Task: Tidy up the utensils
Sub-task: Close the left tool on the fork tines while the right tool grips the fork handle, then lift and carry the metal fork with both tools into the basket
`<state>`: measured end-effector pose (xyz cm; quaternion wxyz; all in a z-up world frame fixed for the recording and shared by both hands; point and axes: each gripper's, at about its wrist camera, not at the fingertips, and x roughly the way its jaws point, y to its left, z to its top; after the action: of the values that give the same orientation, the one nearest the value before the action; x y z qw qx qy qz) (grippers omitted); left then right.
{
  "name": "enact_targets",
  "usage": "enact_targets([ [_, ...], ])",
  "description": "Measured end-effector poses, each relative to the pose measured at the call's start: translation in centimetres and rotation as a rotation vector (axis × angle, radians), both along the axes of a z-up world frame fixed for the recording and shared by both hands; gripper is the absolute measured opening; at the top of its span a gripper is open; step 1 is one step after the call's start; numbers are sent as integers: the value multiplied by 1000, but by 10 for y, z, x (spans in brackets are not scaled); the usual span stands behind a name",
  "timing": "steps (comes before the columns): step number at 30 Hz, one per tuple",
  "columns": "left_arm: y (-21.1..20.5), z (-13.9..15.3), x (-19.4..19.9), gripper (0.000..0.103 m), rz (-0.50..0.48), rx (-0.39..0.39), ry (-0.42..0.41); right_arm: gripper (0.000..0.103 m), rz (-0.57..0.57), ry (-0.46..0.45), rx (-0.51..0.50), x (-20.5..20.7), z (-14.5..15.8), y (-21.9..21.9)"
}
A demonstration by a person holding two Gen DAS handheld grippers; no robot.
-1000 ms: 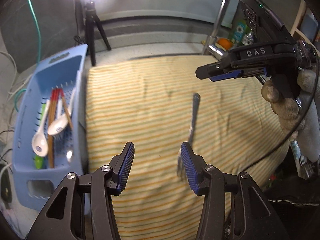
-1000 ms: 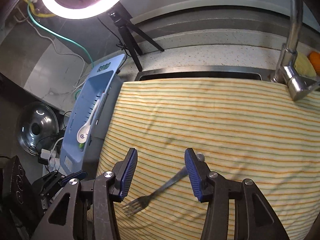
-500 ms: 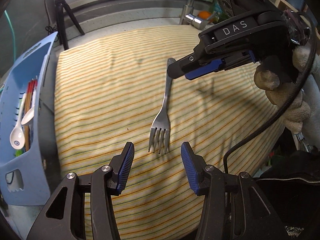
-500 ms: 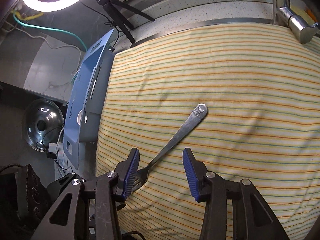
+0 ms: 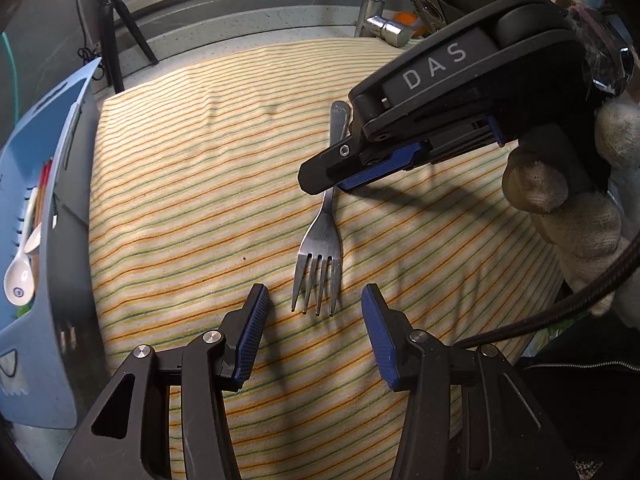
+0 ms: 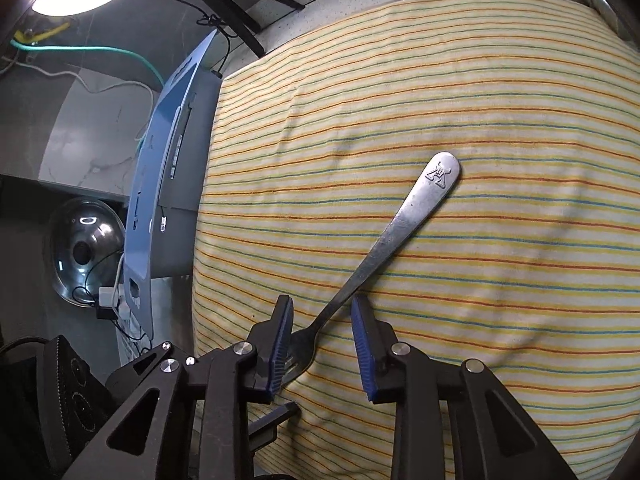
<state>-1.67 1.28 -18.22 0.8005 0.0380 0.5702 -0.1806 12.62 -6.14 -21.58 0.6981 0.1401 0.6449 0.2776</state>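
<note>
Plain stainless-steel fork (image 5: pixel 321 240) lies flat on the yellow cloth with thin orange and green stripes (image 5: pixel 200 184) spread over the counter. Long axis runs roughly away from the left wrist camera: tines (image 5: pixel 316 284) toward the left claw, stamped handle end (image 6: pixel 440 170) toward the far side, near the chrome faucet (image 5: pixel 380 20). In the right wrist view the same axis reads as a diagonal, handle up-right, tines down-left.

Right claw (image 6: pixel 322 340), held in a gloved hand (image 5: pixel 568 200), straddles the neck of the fork just above the tines. Blue pads are apart, one on each side, not yet pinching the metal; whether the left pad brushes the tines cannot be told.

Left claw (image 5: pixel 314 332) is released too, pads wide, hovering just short of the tine tips, holding nothing.

Step in hand, as judged: pick-up of the fork, right claw at the pre-grasp. Next move calls for lowering until the pads bracket the thin neck, then clenching square across it; flat metal on soft cloth may slip or tilt.

Light-blue slotted plastic basket (image 5: pixel 52 216) stands at the cloth's left edge, holding a white ceramic spoon (image 5: pixel 18 280) and red-tipped chopsticks (image 5: pixel 42 188): the likely destination.
</note>
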Motion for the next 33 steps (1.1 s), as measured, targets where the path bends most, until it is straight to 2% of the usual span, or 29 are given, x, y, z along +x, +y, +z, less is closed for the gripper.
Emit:
enact_targets([
  [3, 1, 0, 0, 39, 11, -8, -4, 25, -17, 3, -3, 1, -1, 1],
  [7, 1, 0, 2, 24, 21, -11, -9, 19, -31, -6, -23, 2, -1, 3],
  [9, 2, 0, 3, 21, 25, -14, -11, 17, -38, -8, -29, 2, -2, 4],
  [11, 3, 0, 3, 21, 35, -22, -10, 13, -43, -15, -37, 3, -2, 4],
  [21, 8, 6, 3, 21, 54, -49, -25, 9, -89, 27, 35, 4, -2, -2],
  [26, 13, 12, 2, 21, 72, -64, -43, 9, -89, 19, 64, 5, 6, 1],
  [33, 25, 35, -4, 21, 95, -54, -103, 8, -68, -12, 103, 12, 27, 15],
])
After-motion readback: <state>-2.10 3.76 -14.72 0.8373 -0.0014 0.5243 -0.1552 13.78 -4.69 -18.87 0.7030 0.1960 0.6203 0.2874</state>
